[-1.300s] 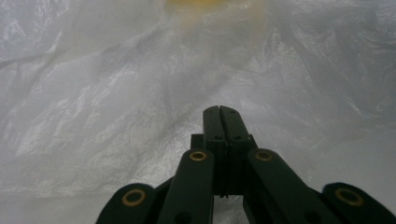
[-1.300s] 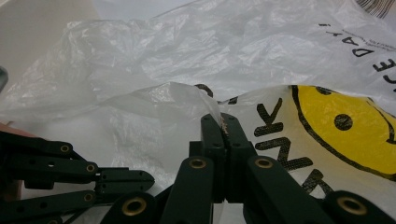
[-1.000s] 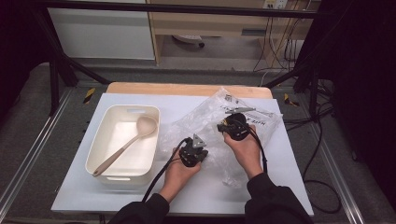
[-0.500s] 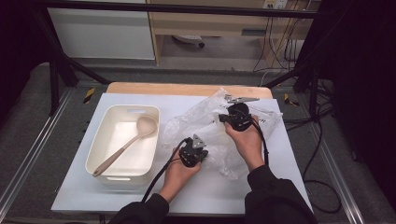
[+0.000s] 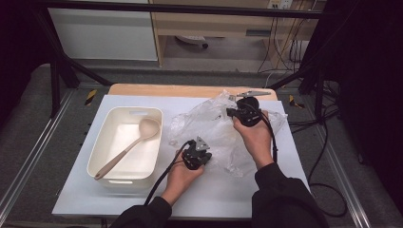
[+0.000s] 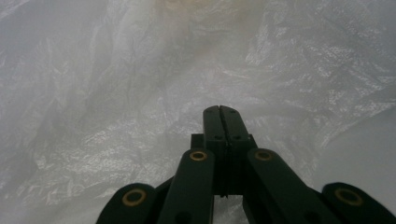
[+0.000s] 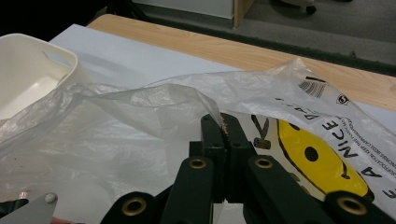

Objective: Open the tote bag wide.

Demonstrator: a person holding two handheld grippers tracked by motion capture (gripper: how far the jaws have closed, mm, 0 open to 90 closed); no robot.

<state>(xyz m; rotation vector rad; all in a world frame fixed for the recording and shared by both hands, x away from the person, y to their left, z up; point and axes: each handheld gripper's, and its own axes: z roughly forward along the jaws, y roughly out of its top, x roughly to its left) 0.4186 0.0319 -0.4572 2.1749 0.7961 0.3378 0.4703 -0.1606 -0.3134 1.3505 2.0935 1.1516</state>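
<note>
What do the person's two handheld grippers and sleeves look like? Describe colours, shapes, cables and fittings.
Both the left gripper and right gripper are black, each with a grey three-cornered plate on top and a trailing black cable. Their flat black jaws hang on link arms with brass-coloured pivot rings. The sleeves are dark.

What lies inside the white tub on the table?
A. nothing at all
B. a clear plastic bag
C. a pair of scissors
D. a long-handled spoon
D: in the high view a beige long-handled spoon lies slantwise inside the white tub, while the plastic bag is outside it, to its right.
</note>
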